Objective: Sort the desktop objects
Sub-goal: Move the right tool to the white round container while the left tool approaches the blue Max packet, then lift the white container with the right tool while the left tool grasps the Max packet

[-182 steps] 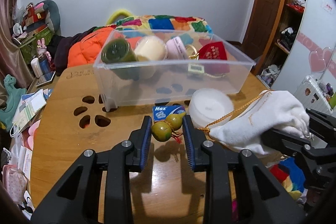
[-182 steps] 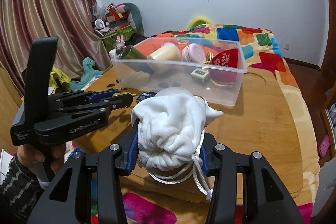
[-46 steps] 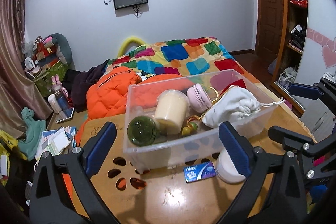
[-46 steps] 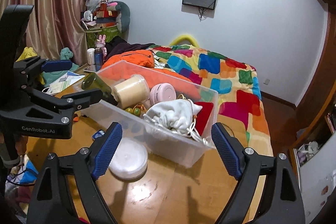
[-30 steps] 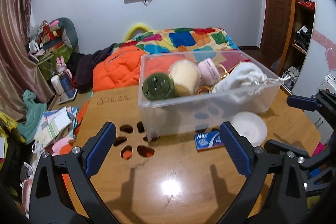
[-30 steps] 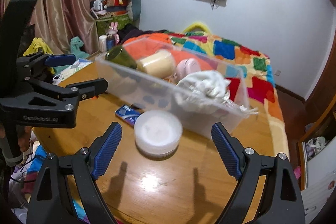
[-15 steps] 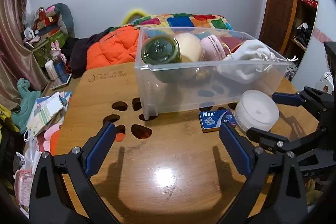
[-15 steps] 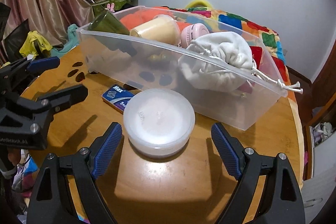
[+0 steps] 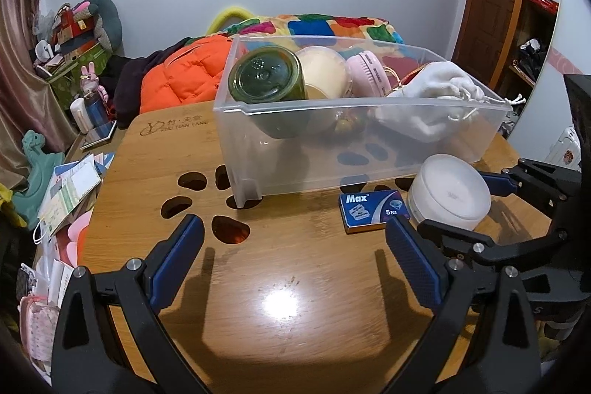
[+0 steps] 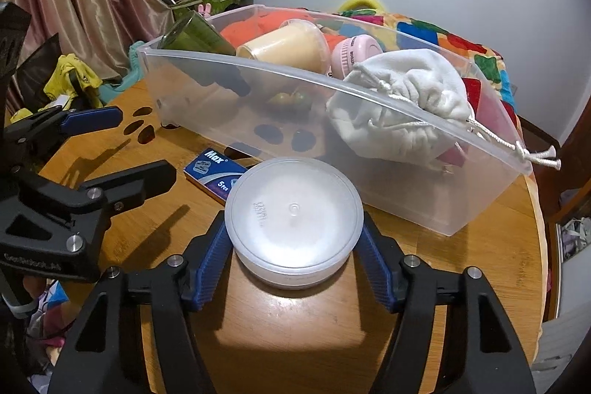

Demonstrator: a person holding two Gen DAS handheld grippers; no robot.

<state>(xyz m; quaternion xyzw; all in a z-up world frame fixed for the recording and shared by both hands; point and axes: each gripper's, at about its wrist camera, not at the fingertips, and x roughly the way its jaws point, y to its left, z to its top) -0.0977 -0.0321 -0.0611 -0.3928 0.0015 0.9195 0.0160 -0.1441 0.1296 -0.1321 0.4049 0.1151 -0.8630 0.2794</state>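
Your right gripper (image 10: 293, 268) has its blue pads on either side of the round, translucent white plastic tub with its flat lid (image 10: 293, 228), and its jaws are closing on it; the pads look to be at the tub's side wall, but you cannot yet call it a firm hold from these views. The tub sits on the round wooden table (image 9: 295, 301), just in front of the clear plastic storage bin (image 9: 369, 150) and beside the small blue "Max" box (image 9: 373, 211).

Your left gripper (image 9: 293, 264) is spread wide over bare table with nothing between its fingers.

The tub looks light and fairly stiff, though a thin wall may flex under a hard squeeze; the plastic is smooth, so it could slip or rotate if you pinch it off-centre. Take it across its widest line, low on the side wall under the lid's rim; the rim should then stop it sliding down.

The bin already holds a green glass jar (image 9: 267, 78), a cream-coloured cup (image 9: 325, 72), a pink round case (image 9: 369, 78) and a white drawstring cloth pouch (image 9: 428, 106); lift over the near wall and set the tub down gently, since the glass is fragile.
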